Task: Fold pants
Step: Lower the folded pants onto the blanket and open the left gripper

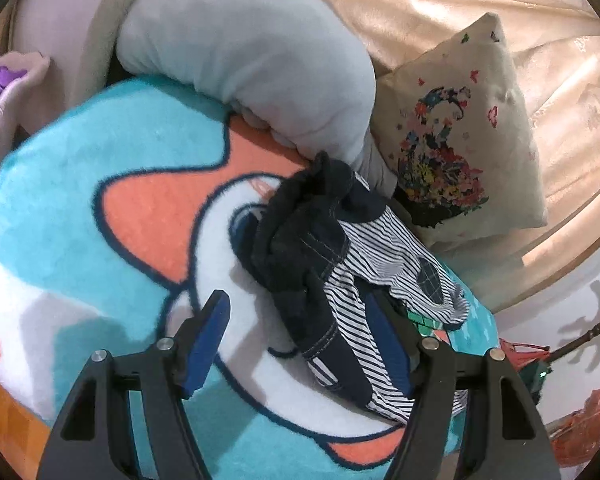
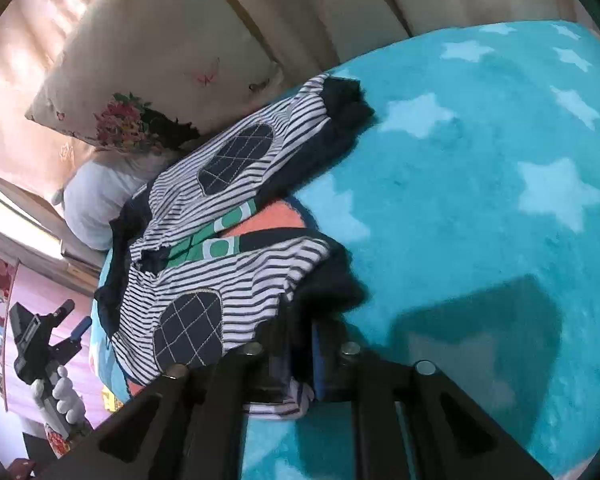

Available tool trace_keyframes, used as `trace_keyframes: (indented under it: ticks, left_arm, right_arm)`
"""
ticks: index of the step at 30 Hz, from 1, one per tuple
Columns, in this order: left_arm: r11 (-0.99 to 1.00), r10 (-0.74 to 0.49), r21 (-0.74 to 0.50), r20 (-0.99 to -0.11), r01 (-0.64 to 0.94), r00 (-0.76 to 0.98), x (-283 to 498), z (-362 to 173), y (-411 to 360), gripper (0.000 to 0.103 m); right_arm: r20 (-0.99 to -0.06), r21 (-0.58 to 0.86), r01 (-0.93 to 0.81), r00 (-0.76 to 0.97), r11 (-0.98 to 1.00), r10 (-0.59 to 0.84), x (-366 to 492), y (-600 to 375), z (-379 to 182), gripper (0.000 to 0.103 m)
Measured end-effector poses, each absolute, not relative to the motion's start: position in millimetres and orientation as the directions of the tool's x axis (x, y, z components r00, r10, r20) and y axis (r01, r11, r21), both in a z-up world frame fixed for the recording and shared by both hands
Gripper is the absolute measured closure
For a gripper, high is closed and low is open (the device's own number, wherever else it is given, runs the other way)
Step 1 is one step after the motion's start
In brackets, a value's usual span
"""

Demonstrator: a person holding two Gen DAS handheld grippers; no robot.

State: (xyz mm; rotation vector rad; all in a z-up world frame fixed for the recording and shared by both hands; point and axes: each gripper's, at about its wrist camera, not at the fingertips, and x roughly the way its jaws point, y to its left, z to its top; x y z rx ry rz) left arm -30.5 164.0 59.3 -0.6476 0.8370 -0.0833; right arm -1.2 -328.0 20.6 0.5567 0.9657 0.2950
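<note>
Right wrist: pants (image 2: 204,248) pinched inside right claw (image 2: 296,356)

turquoise cartoon blanket (image 1: 80,184) | grey plush (image 1: 252,64) against it | floral cushion (image 1: 460,128) beside plush | beige curtain (image 1: 480,4) behind

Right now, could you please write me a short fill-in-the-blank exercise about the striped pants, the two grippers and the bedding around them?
1. The navy-and-white striped pants lie on a fluffy ____ blanket with pale stars.
2. The right gripper is ____ on a cuff of the pants.
3. The left gripper hangs over the pants with its jaws ____.
4. Each oval navy knee patch is stitched in a ____ pattern.

Missing words: turquoise; shut; open; grid
</note>
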Motion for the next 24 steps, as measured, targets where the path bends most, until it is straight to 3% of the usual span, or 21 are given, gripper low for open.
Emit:
trace_keyframes:
  ticks: [4, 8, 15, 20, 21, 23, 24]
  left_arm:
    - [0.812, -0.263, -0.539, -0.680, -0.224, 0.684, -35, 60, 174, 0.034]
    - [0.806, -0.273, -0.541, -0.700, -0.241, 0.660, -31, 45, 172, 0.033]
    - [0.765, -0.408, -0.607, -0.715, -0.214, 0.567, -8, 3, 145, 0.033]
    - [0.826, -0.386, -0.546, -0.732, -0.144, 0.561, 12, 5, 111, 0.031]
    - [0.839, -0.376, -0.526, -0.745, -0.138, 0.551, 16, 4, 104, 0.036]
    - [0.852, -0.381, -0.508, -0.764, -0.123, 0.521, 21, 2, 94, 0.095]
    - [0.855, -0.383, -0.504, -0.774, -0.125, 0.504, 22, 0, 91, 0.095]
  right_arm:
    - [-0.647, 0.554, 0.010, 0.634, 0.833, 0.423, 12, -357, 44, 0.094]
    - [-0.678, 0.492, 0.047, 0.647, 0.869, 0.349, 29, -375, 47, 0.094]
    - [-0.677, 0.501, 0.029, 0.635, 0.865, 0.371, 24, -360, 32, 0.093]
    - [-0.670, 0.518, 0.029, 0.634, 0.855, 0.385, 22, -359, 25, 0.091]
    - [-0.669, 0.523, 0.028, 0.633, 0.852, 0.390, 22, -359, 23, 0.091]
    - [-0.667, 0.527, 0.028, 0.632, 0.849, 0.393, 21, -358, 22, 0.091]
    - [-0.666, 0.530, 0.029, 0.632, 0.847, 0.395, 21, -359, 21, 0.091]
